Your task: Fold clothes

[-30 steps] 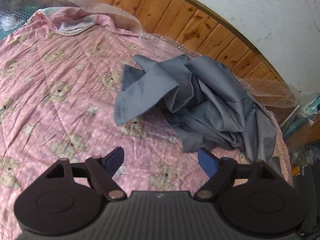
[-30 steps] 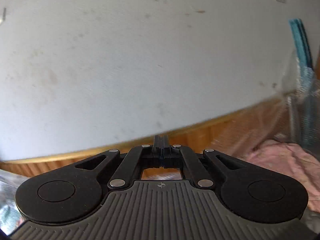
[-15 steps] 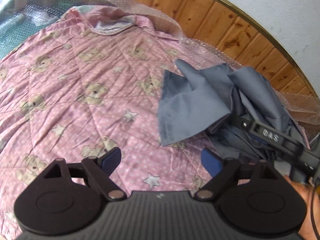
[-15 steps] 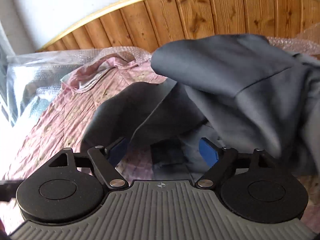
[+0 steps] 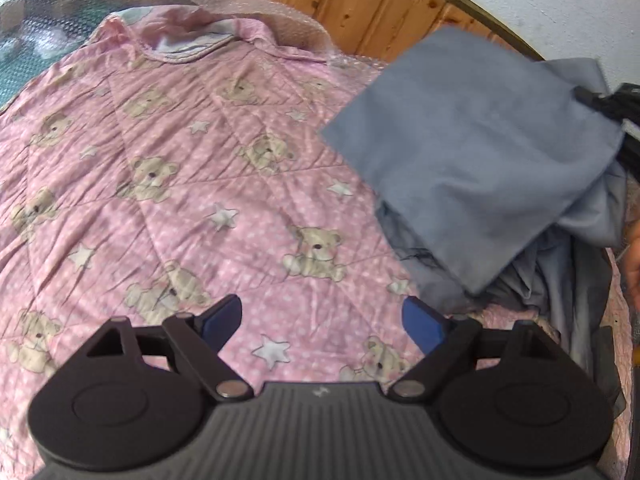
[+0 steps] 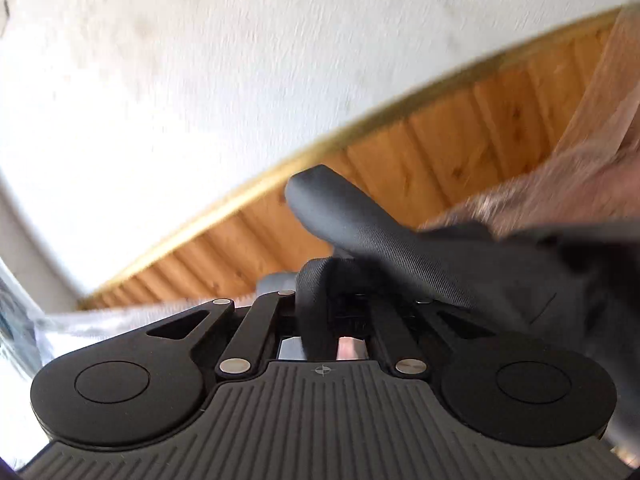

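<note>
**Teddy-bear quilt spread below pine-panelled wall**

A pink quilt [image 5: 168,184], printed with teddy bears and white stars, lies spread across a bed, its far edge turned back to show a pale lining [image 5: 188,42]. Clear bubble wrap [image 5: 256,8] is bunched along the quilt's far side, against knotty wooden wall panelling [image 5: 360,4]. A gold-coloured trim strip [image 6: 248,190] caps the panelling, and above it rises a rough white plastered wall [image 6: 200,60], marked here and there with faint smudges.
</note>
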Motion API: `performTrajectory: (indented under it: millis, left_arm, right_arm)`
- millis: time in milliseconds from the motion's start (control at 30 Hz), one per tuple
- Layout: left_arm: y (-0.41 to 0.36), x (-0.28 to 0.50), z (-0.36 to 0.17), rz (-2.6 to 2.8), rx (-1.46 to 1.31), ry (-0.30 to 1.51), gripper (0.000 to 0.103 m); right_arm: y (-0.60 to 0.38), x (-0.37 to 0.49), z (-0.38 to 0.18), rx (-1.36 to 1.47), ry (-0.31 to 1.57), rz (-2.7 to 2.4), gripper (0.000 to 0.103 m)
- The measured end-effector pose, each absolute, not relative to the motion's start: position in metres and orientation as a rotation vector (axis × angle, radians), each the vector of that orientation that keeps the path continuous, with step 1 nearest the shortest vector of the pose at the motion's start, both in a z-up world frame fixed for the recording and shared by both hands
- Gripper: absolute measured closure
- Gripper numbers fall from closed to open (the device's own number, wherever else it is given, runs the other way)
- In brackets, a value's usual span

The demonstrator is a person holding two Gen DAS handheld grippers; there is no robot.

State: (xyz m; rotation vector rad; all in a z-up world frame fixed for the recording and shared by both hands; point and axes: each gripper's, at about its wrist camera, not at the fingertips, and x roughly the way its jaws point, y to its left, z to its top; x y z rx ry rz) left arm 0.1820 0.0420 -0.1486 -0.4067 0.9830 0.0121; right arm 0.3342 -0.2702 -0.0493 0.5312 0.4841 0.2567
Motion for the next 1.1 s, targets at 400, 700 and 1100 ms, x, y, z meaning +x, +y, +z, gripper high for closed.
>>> performTrajectory:
  millis: [400,700,1100]
  left_arm:
    - [-0.051,0.269,-0.144,-0.165,-0.248,0.947,0.01]
    - [-0.021,0.342,-0.185,-0.029,-0.623,1.046,0.007]
    - [-0.028,0.374,-0.196,-0.034,-0.665,0.998,0.097]
  right_arm:
    - [-0.588,0.197,-0.079,0.661,0.551,-0.678,0.067]
    - [-0.524,0.171,-0.124,0.722,0.704,-0.23,0.028]
    - [-0.56,0.229,-0.201,1.016,0.73,-0.296,0.056]
